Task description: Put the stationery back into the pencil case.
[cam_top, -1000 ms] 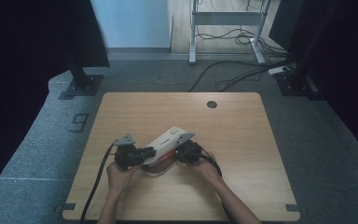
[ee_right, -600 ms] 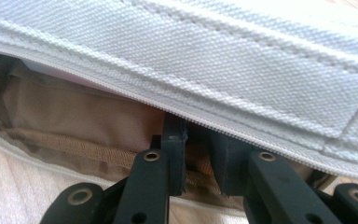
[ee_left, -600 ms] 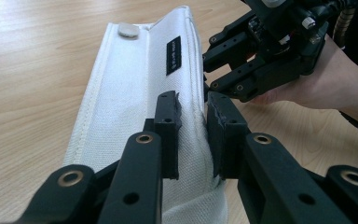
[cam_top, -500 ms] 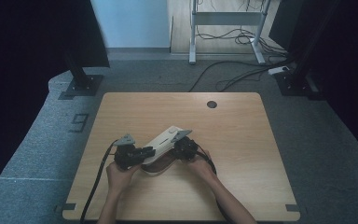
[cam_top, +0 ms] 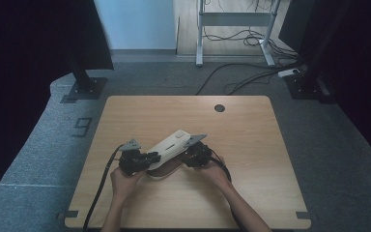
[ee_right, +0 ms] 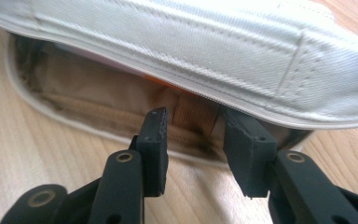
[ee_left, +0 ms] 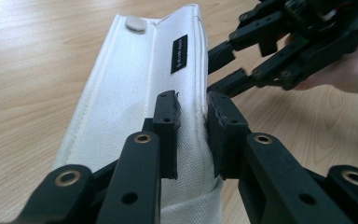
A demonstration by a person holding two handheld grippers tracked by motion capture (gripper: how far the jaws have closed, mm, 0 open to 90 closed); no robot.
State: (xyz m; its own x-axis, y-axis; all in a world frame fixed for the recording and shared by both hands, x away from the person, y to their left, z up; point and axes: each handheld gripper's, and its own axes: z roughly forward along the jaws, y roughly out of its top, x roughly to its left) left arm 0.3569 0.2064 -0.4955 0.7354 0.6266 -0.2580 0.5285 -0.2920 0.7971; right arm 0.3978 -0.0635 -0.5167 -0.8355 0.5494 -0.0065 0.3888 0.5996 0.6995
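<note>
White fabric pouch (cam_top: 171, 145) lies near the front middle of the wooden surface (cam_top: 251, 145), its flap lifted so the tan lining shows; something orange is barely visible inside. The left gripper (ee_left: 193, 123) has its fingers (ee_left: 165, 126) clamped on the flap's edge. The right gripper (ee_right: 200, 140) has just been opening; its fingers (ee_right: 154, 140) stand apart at the pouch's mouth, gripping nothing.

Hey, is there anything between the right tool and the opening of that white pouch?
Nothing visible. The right tool sits right at the open mouth of the white pouch, its jaws having just been opening, with only the tan lining ahead of them. The left tool pinches the pouch's upper flap, holding it lifted.
</note>
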